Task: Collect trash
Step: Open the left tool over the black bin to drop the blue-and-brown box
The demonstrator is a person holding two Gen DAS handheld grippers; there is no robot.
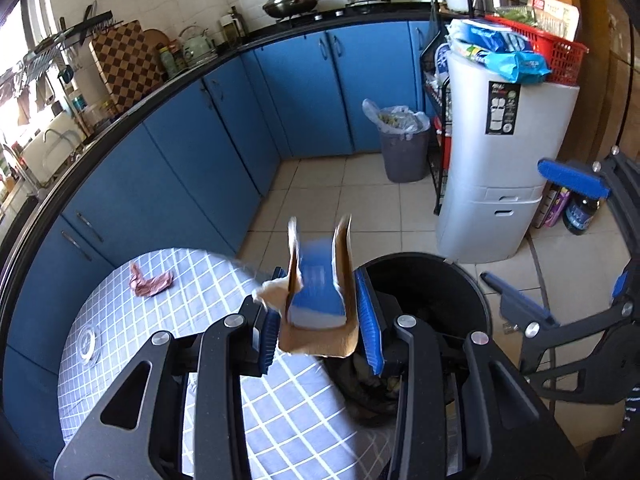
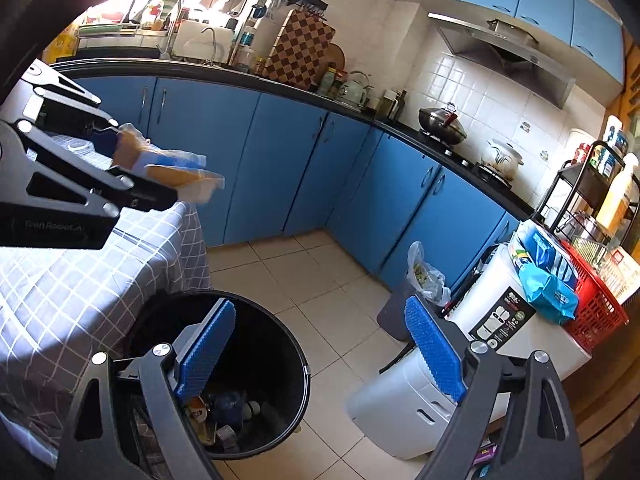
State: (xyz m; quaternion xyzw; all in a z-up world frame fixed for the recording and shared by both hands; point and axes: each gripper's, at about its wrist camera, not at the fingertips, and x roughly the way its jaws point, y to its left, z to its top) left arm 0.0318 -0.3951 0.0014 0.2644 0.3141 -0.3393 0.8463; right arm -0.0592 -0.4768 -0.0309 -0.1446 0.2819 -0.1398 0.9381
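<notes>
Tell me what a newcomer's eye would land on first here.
First, the torn cardboard piece with a blue face, clamped in the left gripper at the edge of the checked tablecloth. Next, the black trash bin beside the table, already holding rubbish, with the open right gripper above it.

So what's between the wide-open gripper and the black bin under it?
Nothing: in the right wrist view the right gripper hangs with bare air between it and the black bin.

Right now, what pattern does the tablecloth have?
Grey-blue tablecloth with a white grid check; clearest in the left wrist view.
</notes>
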